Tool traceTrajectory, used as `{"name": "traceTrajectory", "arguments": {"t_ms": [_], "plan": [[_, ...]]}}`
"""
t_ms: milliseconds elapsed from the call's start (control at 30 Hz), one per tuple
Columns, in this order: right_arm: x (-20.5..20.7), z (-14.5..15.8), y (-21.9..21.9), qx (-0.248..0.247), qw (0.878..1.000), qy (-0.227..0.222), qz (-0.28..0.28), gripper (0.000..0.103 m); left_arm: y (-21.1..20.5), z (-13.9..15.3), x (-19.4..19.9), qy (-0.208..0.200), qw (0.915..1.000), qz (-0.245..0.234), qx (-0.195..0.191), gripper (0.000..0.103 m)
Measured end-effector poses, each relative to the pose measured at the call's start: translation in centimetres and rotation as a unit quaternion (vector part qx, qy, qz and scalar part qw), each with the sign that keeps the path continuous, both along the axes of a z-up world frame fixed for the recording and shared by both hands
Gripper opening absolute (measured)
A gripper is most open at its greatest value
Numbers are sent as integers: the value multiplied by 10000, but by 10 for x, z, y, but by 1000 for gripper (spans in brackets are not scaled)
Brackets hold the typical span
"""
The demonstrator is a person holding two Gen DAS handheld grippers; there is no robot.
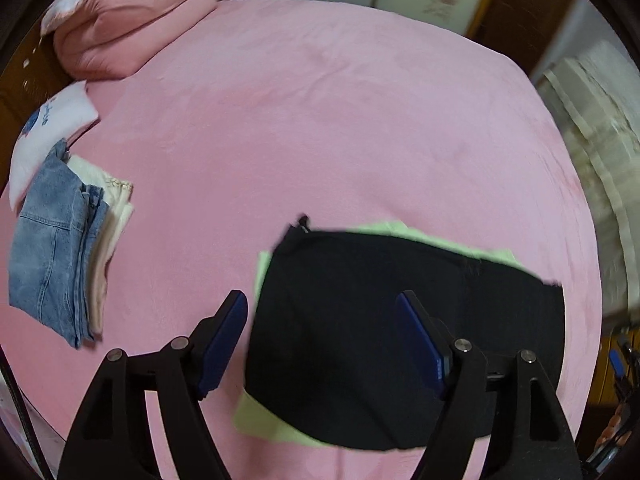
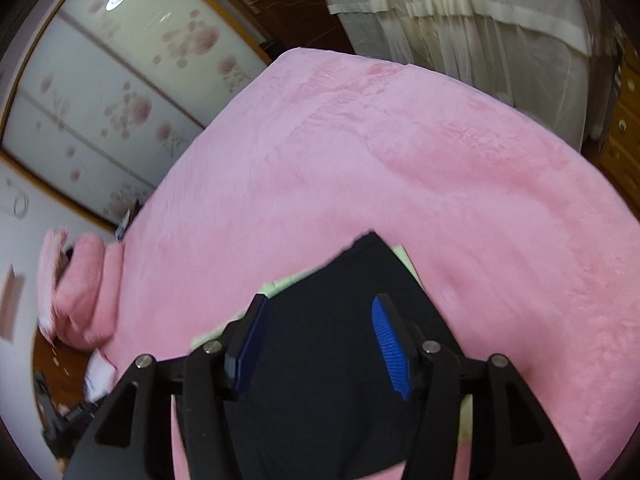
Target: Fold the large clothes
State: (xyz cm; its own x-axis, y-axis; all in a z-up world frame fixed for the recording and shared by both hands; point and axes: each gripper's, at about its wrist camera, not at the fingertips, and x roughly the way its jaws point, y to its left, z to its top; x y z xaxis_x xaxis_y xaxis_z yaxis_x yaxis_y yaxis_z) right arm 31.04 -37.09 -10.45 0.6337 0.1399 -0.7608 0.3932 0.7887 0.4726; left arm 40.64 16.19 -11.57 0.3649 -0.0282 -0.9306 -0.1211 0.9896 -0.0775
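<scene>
A folded black garment (image 1: 360, 320) lies on top of a pale green garment (image 1: 264, 420) on the pink bed cover (image 1: 300, 120). My left gripper (image 1: 320, 312) hovers over the black garment's left part, its blue pads wide apart and nothing pressed between them. In the right wrist view the same black garment (image 2: 320, 360) lies flat with green cloth (image 2: 280, 284) peeking out at its far edge. My right gripper (image 2: 318, 316) stands open above it, with the cloth below the fingers, not pinched.
A stack of folded jeans (image 1: 52, 248) and cream clothes (image 1: 108, 232) lies at the bed's left side, next to a white pillow (image 1: 52, 128). A rolled pink blanket (image 1: 132, 24) sits at the far left. A wardrobe (image 2: 100, 100) and curtains (image 2: 460, 32) border the bed.
</scene>
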Motion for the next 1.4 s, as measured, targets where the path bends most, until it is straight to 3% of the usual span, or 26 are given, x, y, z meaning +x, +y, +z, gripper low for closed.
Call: {"name": "traceTrajectory", "arguments": {"t_ms": [233, 367, 433, 467, 500, 567, 633, 733, 867, 967, 1067, 1133, 1200, 1233, 1300, 1333, 1400], "plan": [[-55, -14, 73, -196, 9939, 18, 1082, 53, -45, -22, -79, 231, 9982, -270, -486, 75], [-81, -36, 131, -399, 9827, -65, 1808, 53, -70, -61, -109, 592, 9912, -651, -988, 75], [-84, -53, 153, -385, 9763, -69, 2126, 41, -82, -85, -118, 755, 9851, -910, -1252, 74], [-82, -62, 161, -302, 9734, -65, 2272, 18, -86, -98, -121, 804, 9831, -943, -1349, 65], [-78, -77, 170, -173, 9707, -9, 2398, 4, -89, -113, -123, 836, 9812, -912, -1478, 56], [-70, -103, 180, -48, 9689, 113, 2473, 3, -89, -140, -123, 949, 9781, -790, -1674, 25], [-63, -123, 183, 63, 9679, 100, 2512, 2, -87, -168, -121, 975, 9732, -611, -1992, 10], [-49, -151, 181, 462, 9651, 168, 2573, 2, -90, -193, -121, 873, 9644, -569, -2429, 10], [-39, -191, 170, 998, 9646, 368, 2411, 0, -88, -224, -121, 1016, 9607, -469, -2539, 5], [-40, -201, 158, 1294, 9598, 377, 2463, 0, -62, -233, -127, 951, 9507, -19, -2953, 1], [-55, -187, 107, 450, 9804, 344, 1884, 0, -21, -223, -139, 541, 9655, 564, -2482, 1], [-72, -180, 59, 47, 9931, 465, 1077, 0, 12, -215, -150, 305, 9773, 943, -1870, 1], [-89, -173, 17, -329, 9963, 635, 468, 0, 44, -212, -159, 159, 9846, 1290, -1171, 1], [-97, -169, -2, -167, 9977, 575, 301, 0, 62, -216, -162, 164, 9813, 1318, -1394, 1], [-105, -161, -11, -351, 9975, 610, 42, 0, 79, -220, -166, 183, 9691, 1469, -1974, 1], [-107, -157, -8, -450, 9972, 578, 116, 0, 79, -218, -169, 161, 9675, 1533, -2005, 1], [-110, -144, 11, -479, 9978, 162, 429, 0, 65, -205, -173, 134, 9788, 1441, -1451, 1]]}}
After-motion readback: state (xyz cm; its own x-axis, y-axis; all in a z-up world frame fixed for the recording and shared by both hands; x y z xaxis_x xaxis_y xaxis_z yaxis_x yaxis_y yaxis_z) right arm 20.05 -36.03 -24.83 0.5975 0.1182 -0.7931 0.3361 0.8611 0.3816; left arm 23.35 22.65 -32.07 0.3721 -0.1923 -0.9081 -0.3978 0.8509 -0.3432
